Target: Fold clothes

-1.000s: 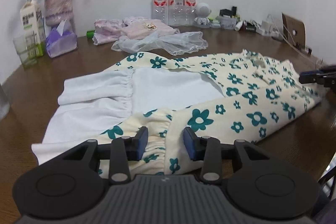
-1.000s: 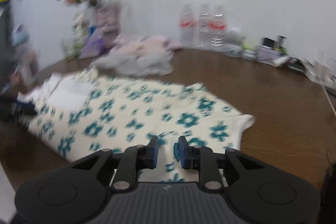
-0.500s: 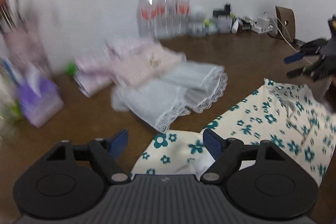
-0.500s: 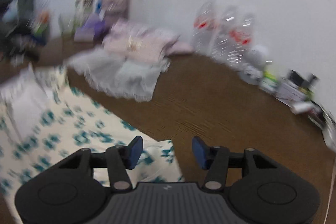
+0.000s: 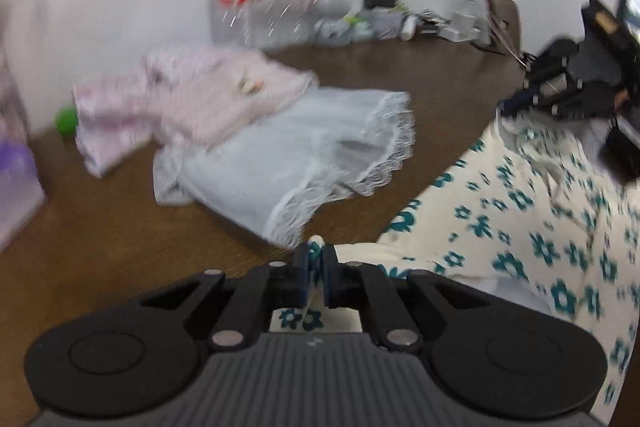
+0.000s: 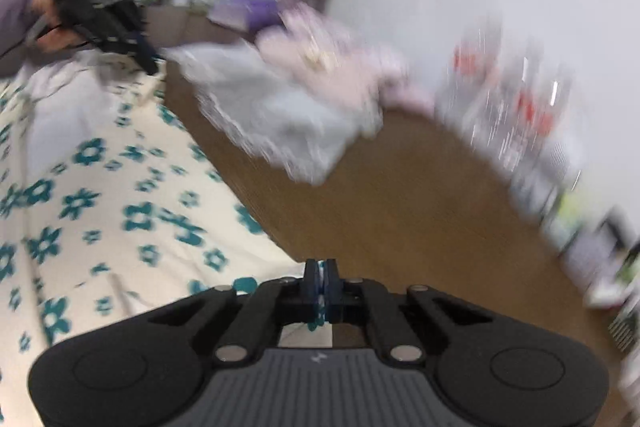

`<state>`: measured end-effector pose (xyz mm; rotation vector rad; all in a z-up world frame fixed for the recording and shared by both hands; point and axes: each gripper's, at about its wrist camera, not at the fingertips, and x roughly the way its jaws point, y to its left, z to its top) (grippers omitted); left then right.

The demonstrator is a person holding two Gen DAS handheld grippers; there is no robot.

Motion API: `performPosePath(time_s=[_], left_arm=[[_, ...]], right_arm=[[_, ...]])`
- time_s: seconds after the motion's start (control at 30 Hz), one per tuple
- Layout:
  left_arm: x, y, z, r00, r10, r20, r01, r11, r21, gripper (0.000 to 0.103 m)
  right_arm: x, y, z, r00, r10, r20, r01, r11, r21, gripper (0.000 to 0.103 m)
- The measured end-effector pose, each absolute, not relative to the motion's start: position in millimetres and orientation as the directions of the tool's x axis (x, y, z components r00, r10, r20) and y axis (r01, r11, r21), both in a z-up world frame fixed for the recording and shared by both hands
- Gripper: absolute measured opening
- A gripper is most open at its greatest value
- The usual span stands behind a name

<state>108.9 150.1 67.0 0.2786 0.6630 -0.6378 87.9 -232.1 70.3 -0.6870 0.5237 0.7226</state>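
Note:
A cream garment with teal flowers (image 5: pixel 520 223) lies on the brown table and stretches between both grippers. My left gripper (image 5: pixel 316 267) is shut on an edge of it; the cloth shows between the blue pads. My right gripper (image 6: pixel 320 287) is shut on another edge of the same garment (image 6: pixel 100 211). The right gripper also shows at the right of the left wrist view (image 5: pixel 560 95), and the left gripper at the upper left of the right wrist view (image 6: pixel 108 23). Both views are motion-blurred.
A white lace-trimmed garment (image 5: pixel 296 163) and a folded pink pile (image 5: pixel 192 99) lie just beyond on the table (image 5: pixel 100 227). Three water bottles (image 5: pixel 264 3) and small clutter (image 5: pixel 400 19) stand along the back wall. A purple tissue pack (image 6: pixel 244 11) sits far left.
Both grippers went from open over the far edge of the garment to shut on it. The views have swung and the floral cloth is pulled taut between them.

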Motion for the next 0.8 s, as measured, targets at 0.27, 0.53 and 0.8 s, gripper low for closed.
performPosePath(time_s=[0.27, 0.53, 0.8], left_arm=[[-34, 148, 79, 0.703, -0.469, -0.535, 0.676, 0.675, 0.296, 0.007], [-93, 153, 85, 0.705, -0.448, -0.55, 0.683, 0.639, 0.354, 0.021], [-44, 118, 68, 0.72, -0.426, -0.548, 0.669, 0.634, 0.387, 0.035]], right_arm=[[-67, -234, 48, 0.775, 0.406, -0.483, -0.618, 0.333, -0.712, 0.0], [-97, -242, 69, 0.654, 0.449, -0.609, -0.756, 0.354, -0.551, 0.026], [-39, -218, 41, 0.672, 0.36, -0.647, -0.74, 0.343, -0.578, 0.003]])
